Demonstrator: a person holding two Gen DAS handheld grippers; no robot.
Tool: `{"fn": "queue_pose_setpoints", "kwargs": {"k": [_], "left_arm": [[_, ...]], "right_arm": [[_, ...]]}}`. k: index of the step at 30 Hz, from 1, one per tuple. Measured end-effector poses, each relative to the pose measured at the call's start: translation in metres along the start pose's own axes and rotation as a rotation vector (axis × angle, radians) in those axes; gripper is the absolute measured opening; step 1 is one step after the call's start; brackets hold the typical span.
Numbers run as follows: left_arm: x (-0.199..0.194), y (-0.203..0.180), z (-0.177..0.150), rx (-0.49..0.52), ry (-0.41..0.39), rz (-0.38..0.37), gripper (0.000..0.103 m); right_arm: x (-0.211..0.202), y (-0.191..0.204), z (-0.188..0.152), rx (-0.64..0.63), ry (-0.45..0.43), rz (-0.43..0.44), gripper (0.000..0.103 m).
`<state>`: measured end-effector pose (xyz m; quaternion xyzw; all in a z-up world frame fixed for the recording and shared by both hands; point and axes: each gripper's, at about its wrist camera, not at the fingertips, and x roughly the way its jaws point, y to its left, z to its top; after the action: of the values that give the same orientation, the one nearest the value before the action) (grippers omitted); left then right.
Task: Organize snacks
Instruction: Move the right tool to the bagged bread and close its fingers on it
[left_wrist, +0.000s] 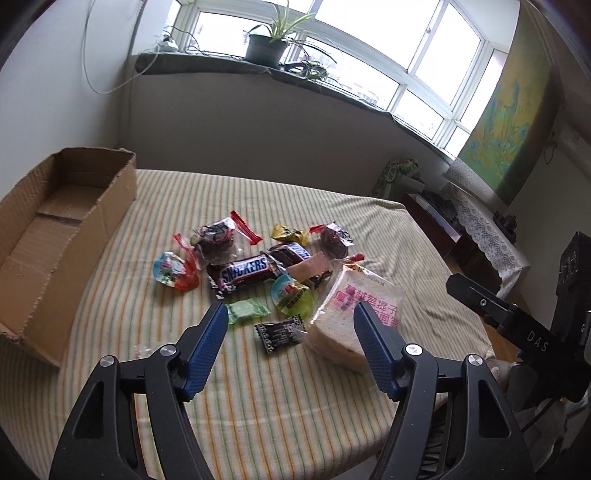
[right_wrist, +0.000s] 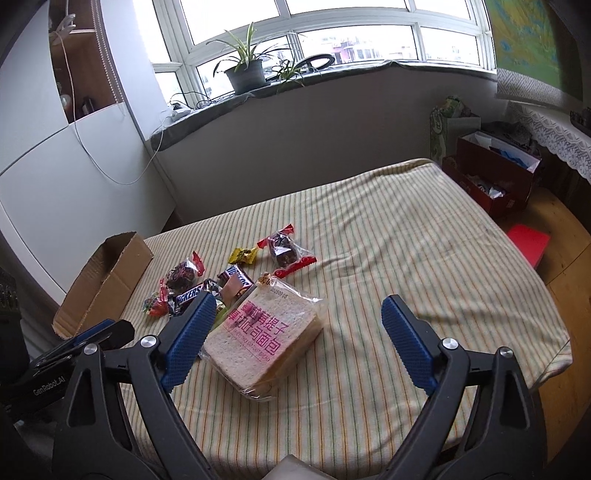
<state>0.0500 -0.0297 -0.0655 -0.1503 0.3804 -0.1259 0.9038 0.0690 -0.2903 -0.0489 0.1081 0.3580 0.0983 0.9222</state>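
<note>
Nearest my left gripper (left_wrist: 290, 321) lies a small black crinkled wrapper (left_wrist: 281, 332), beside the soft square bread pack (right_wrist: 264, 334) in clear film. Glossy Snickers bars (left_wrist: 242, 275) and candies cluster behind on the striped cloth (right_wrist: 406, 258); an open cardboard box (left_wrist: 55, 236) sits left. My right gripper (right_wrist: 299, 319) tilts down over the bread; both grippers' fingers spread wide, holding nothing.

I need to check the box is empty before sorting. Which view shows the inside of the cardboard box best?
The left wrist view: the cardboard box lies close, its bare floor visible. The right wrist view shows it smaller and farther off, mostly its outer wall.
</note>
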Motion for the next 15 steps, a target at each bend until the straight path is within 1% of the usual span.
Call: {"fn": "queue_pose_setpoints", "kwargs": {"k": [1, 2, 4, 5, 7, 9, 11, 15], "left_arm": [[0.004, 0.0, 0.001, -0.006, 0.011, -0.033, 0.067], [0.008, 0.0, 0.001, -0.011, 0.022, -0.059, 0.061], [0.016, -0.001, 0.001, -0.016, 0.039, -0.092, 0.057], [0.021, -0.002, 0.002, -0.011, 0.047, -0.108, 0.052], [0.029, -0.004, 0.001, -0.006, 0.07, -0.127, 0.043], [0.037, -0.005, 0.002, -0.006, 0.089, -0.156, 0.04], [0.044, -0.007, 0.003, 0.005, 0.101, -0.163, 0.033], [0.058, -0.003, 0.006, -0.007, 0.138, -0.19, 0.031]], "right_arm": [[0.002, -0.002, -0.001, 0.016, 0.009, 0.016, 0.093], [0.005, -0.005, -0.002, 0.033, 0.018, 0.031, 0.093], [0.01, -0.01, -0.004, 0.064, 0.034, 0.05, 0.086], [0.013, -0.013, -0.005, 0.077, 0.042, 0.059, 0.084], [0.019, -0.018, -0.007, 0.1, 0.063, 0.083, 0.077], [0.025, -0.021, -0.009, 0.122, 0.082, 0.113, 0.076], [0.032, -0.025, -0.012, 0.145, 0.104, 0.14, 0.076], [0.047, -0.031, -0.017, 0.2, 0.153, 0.194, 0.071]]}}
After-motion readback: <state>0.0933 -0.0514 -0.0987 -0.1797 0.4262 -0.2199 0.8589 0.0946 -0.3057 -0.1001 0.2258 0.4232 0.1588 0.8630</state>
